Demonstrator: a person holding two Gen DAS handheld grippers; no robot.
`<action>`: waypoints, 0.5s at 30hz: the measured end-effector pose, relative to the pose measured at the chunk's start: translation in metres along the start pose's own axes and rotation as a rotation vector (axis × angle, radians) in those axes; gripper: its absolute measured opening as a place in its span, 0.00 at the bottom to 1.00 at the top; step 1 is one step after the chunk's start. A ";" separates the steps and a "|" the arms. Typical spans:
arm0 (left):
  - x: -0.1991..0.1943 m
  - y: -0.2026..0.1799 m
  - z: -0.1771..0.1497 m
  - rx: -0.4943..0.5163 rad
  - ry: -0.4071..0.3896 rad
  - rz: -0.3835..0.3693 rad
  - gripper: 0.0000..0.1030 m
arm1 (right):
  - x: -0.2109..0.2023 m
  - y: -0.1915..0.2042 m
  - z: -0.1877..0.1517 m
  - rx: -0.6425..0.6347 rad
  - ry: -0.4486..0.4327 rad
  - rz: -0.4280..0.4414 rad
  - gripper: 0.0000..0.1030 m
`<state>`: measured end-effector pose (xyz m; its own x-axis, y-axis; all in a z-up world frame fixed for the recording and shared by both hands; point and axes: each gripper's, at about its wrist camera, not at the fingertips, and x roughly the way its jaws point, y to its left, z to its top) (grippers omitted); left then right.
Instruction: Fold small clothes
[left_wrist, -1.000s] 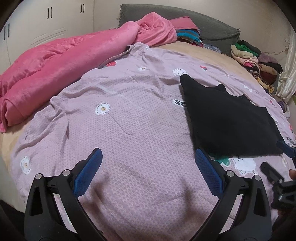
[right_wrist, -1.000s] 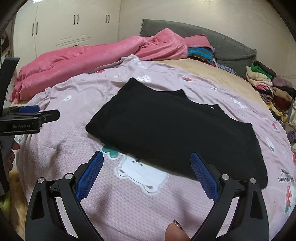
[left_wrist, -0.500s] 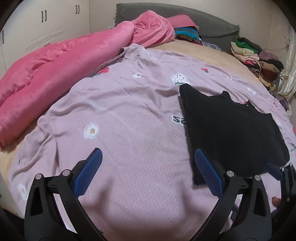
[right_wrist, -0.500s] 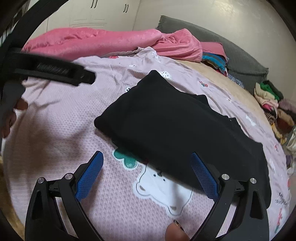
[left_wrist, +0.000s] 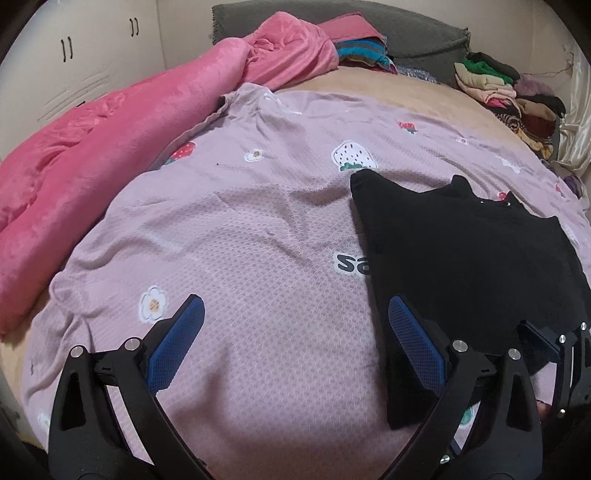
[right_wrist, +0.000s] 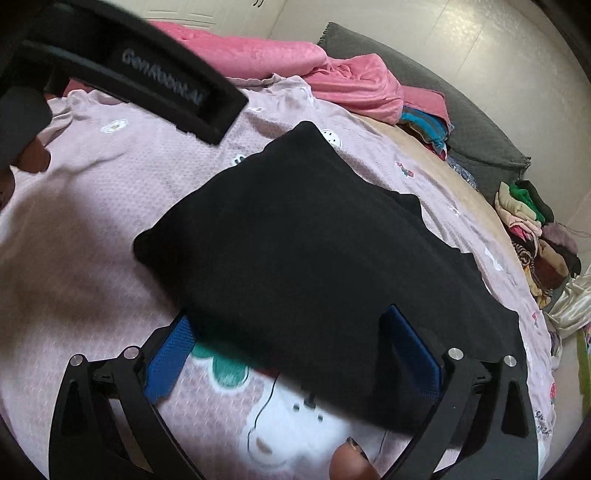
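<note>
Left tongs (left_wrist: 291, 332), left wrist view: the blue pads are held wide apart and empty above the lilac printed cover (left_wrist: 240, 229) of the bed, with the right-hand pad set at the near-left corner of the black garment (left_wrist: 461, 254), presumably so that this corner can be taken for a fold. The garment is laid flat and already partly folded on the cover. A pink blanket (left_wrist: 110, 136) is bunched along the far left, and stacked clothes (left_wrist: 509, 92) are kept aside at the far right.

Right tongs (right_wrist: 291, 350), right wrist view: the pads are likewise spread, straddling the garment's near edge (right_wrist: 295, 258), which is positioned between them but not yet clamped. The left tool's body (right_wrist: 155, 92) is seen close above.
</note>
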<state>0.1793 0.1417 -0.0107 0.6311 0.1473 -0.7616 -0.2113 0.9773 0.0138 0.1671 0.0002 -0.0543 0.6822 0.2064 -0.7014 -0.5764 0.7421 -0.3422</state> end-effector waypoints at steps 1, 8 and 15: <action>0.003 0.000 0.001 0.000 0.003 0.000 0.91 | 0.002 0.000 0.002 0.002 0.001 -0.001 0.96; 0.024 -0.002 0.007 -0.002 0.034 -0.004 0.91 | 0.017 -0.002 0.013 -0.014 -0.007 -0.020 0.96; 0.035 -0.005 0.017 -0.017 0.048 -0.012 0.91 | 0.021 -0.004 0.015 -0.016 -0.028 -0.022 0.90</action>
<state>0.2151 0.1443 -0.0267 0.5968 0.1277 -0.7921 -0.2173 0.9761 -0.0063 0.1909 0.0111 -0.0578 0.7070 0.2083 -0.6759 -0.5681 0.7364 -0.3674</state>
